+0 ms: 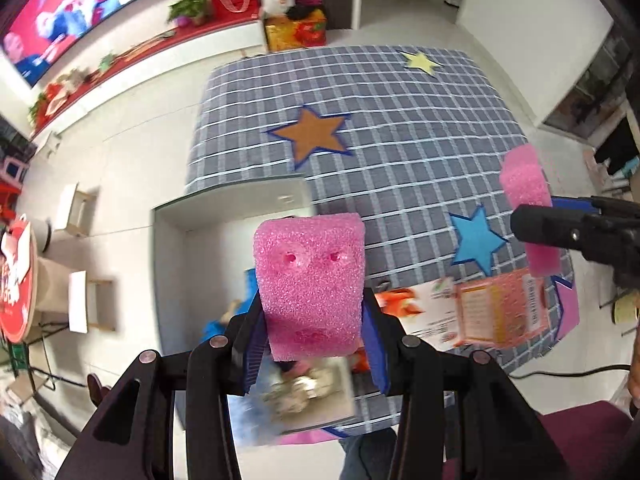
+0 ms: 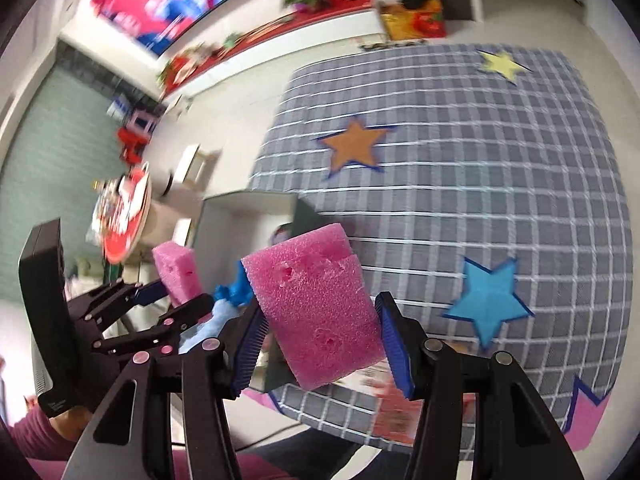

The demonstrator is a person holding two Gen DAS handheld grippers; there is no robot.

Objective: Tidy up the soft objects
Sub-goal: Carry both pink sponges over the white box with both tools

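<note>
Right gripper (image 2: 320,340) clamps a pink foam block (image 2: 316,312) between its blue pads, above the checked tablecloth (image 2: 460,200) bearing star cut-outs. At left, the left gripper (image 2: 172,300) grips a second pink foam block (image 2: 178,272).

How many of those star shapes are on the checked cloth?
3. A yellow star sits at the far edge, a brown star near the middle, and a blue star nearest the pink foam blocks. The blocks and fingers may hide others.

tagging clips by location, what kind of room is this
Probably a home living room: a big wall screen over a red shelf of potted plants, a tiled floor, and a table under a grey checked cloth with paper stars.
</note>
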